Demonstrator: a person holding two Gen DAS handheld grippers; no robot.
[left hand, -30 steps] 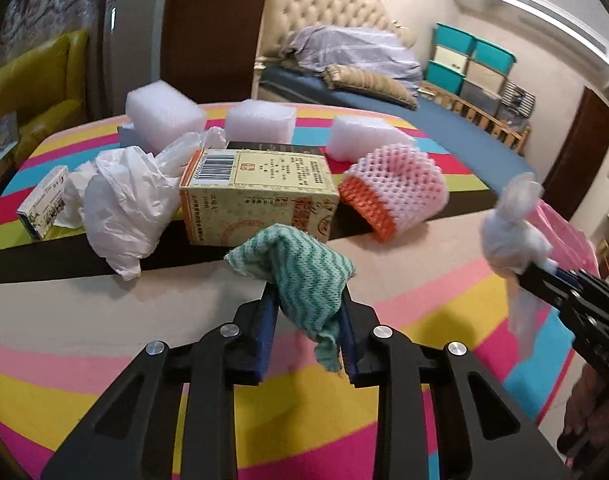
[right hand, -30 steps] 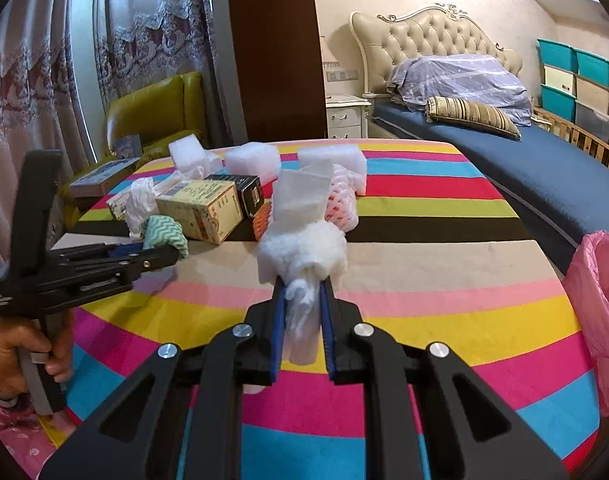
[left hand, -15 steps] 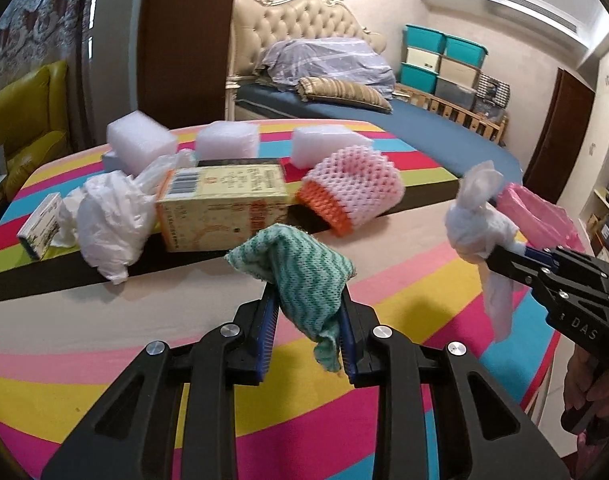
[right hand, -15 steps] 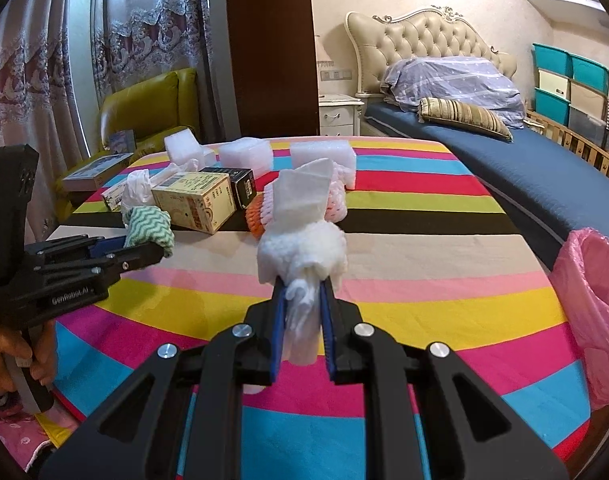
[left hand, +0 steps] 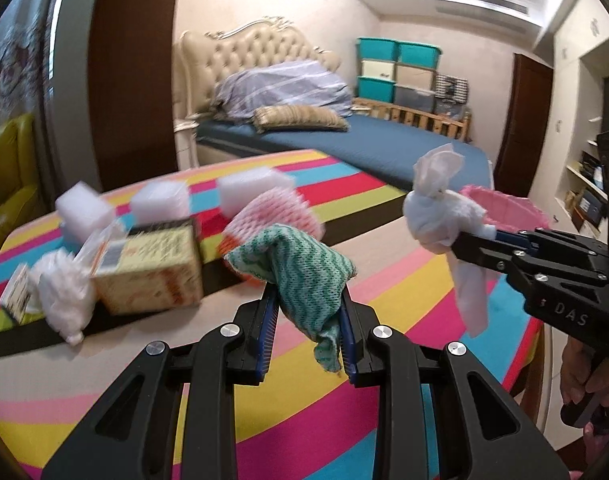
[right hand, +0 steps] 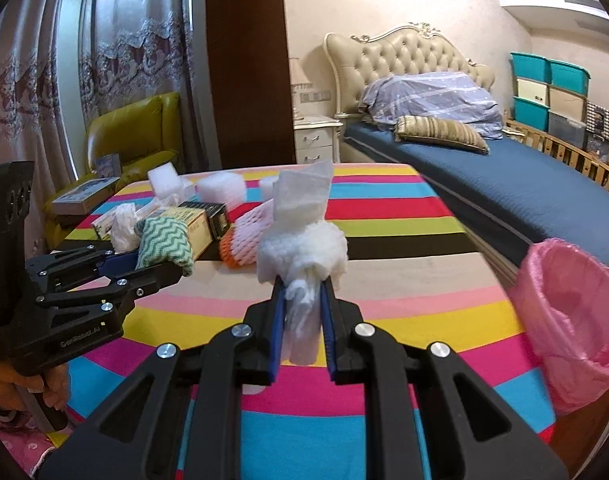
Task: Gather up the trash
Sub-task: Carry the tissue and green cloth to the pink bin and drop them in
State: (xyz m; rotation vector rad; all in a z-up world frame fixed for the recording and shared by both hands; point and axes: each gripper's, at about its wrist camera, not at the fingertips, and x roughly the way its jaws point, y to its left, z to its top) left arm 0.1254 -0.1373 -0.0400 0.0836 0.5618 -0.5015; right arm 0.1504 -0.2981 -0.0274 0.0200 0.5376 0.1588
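Note:
My left gripper (left hand: 304, 300) is shut on a green and white zigzag cloth (left hand: 300, 276), held above the striped tablecloth (left hand: 384, 300). My right gripper (right hand: 302, 284) is shut on a crumpled white tissue wad (right hand: 304, 236). In the left wrist view the tissue wad (left hand: 440, 216) and right gripper (left hand: 468, 240) hang at the right, just in front of the pink-lined trash bin (left hand: 508, 210). In the right wrist view the bin (right hand: 572, 320) stands off the table's right edge, and the left gripper (right hand: 160, 264) holds the cloth (right hand: 164, 240) at the left.
Left on the table: a yellow carton (left hand: 152, 268), a white plastic bag (left hand: 64, 296), a pink foam net sleeve (left hand: 276, 216), white foam blocks (left hand: 160, 200) and a small box (left hand: 14, 300). A bed (right hand: 504, 184) lies beyond, a yellow armchair (right hand: 132, 136) at the left.
Both grippers have risen and swung right, toward the pink bin. The trash pile has slid left in the left wrist view, and the bin now shows larger in both views. Both grips are unchanged.

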